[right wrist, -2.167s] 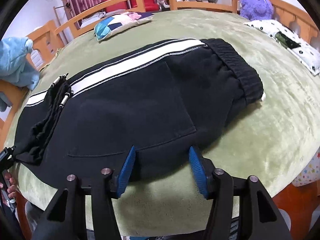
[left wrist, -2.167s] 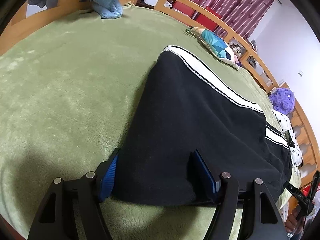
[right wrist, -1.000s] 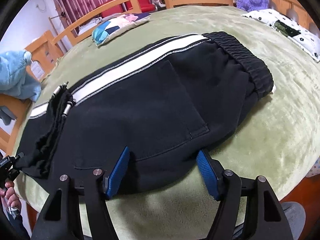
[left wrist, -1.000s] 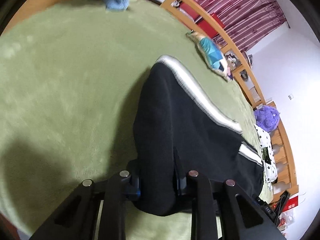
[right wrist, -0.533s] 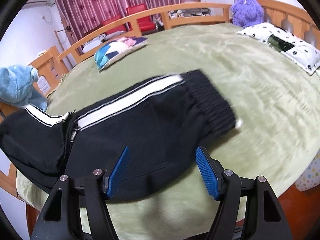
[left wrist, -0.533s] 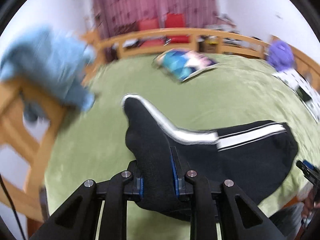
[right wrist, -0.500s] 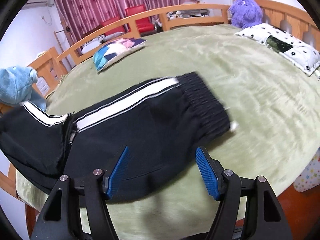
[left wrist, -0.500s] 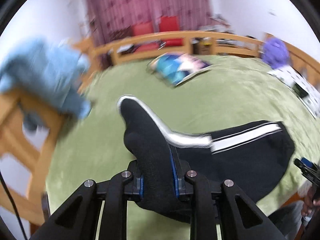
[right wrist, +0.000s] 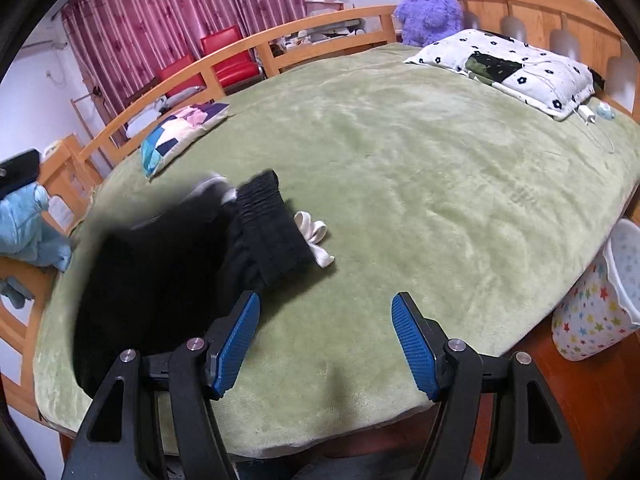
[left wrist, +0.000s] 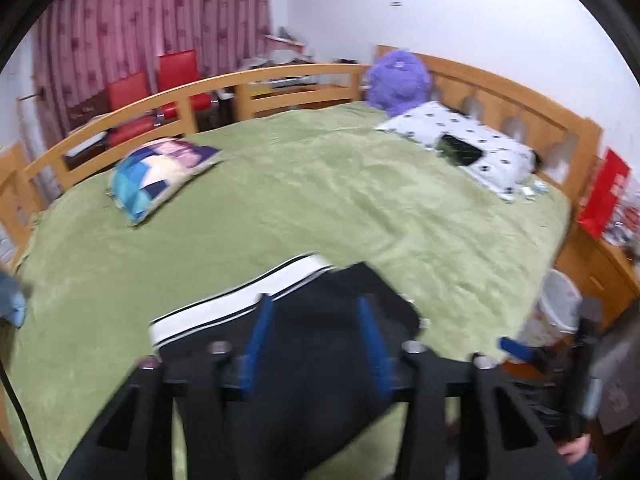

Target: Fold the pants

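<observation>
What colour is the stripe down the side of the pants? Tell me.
White with thin black edging, on black pants; the stripe shows best in the left wrist view.

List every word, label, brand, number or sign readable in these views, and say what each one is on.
No text can be read in either view.
Red bag or sign beside the bed's headboard: pale marks on it, too blurred to read.
Patchwork cushion: colour blocks only, no lettering.
White pillow: flower print only, no lettering.
Black pants: white stripe, no visible label.
Star-print bin: stars only.
</observation>
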A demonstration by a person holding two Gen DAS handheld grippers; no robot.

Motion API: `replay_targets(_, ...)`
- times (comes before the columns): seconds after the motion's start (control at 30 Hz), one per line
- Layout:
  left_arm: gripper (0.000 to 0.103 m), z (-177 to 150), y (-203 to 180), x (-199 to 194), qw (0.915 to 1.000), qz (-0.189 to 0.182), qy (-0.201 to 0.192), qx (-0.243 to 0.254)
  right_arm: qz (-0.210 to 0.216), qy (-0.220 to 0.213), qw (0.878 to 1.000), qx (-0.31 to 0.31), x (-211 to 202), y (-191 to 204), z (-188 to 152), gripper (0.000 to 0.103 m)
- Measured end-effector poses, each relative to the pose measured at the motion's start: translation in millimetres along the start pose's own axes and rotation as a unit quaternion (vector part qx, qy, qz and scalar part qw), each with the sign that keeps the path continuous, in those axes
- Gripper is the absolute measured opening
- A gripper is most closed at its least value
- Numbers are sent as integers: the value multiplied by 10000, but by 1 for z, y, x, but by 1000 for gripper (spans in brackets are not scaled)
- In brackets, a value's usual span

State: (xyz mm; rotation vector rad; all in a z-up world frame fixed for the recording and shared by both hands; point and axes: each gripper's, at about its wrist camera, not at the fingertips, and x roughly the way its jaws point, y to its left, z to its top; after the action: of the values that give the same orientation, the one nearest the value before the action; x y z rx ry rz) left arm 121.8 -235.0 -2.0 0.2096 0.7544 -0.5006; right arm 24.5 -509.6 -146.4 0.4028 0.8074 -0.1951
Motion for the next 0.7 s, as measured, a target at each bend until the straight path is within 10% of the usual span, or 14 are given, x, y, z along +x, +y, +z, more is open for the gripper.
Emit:
replay_targets(0.37, 49, -96, 133, 38, 9853, 752, 814, -1298, 1099, 497, 9927, -63, 76, 42, 8, 69)
replay_targets(0.5, 49, -128, 156, 38, 9771, 856, 1047, -1645, 1175, 1019, 9869, -437, 107, 70, 6, 19)
replay_targets(0.7, 49, -139, 155, 39, 9780, 323, 992, -1806, 1504, -51, 9855, -788, 45, 75, 32, 14)
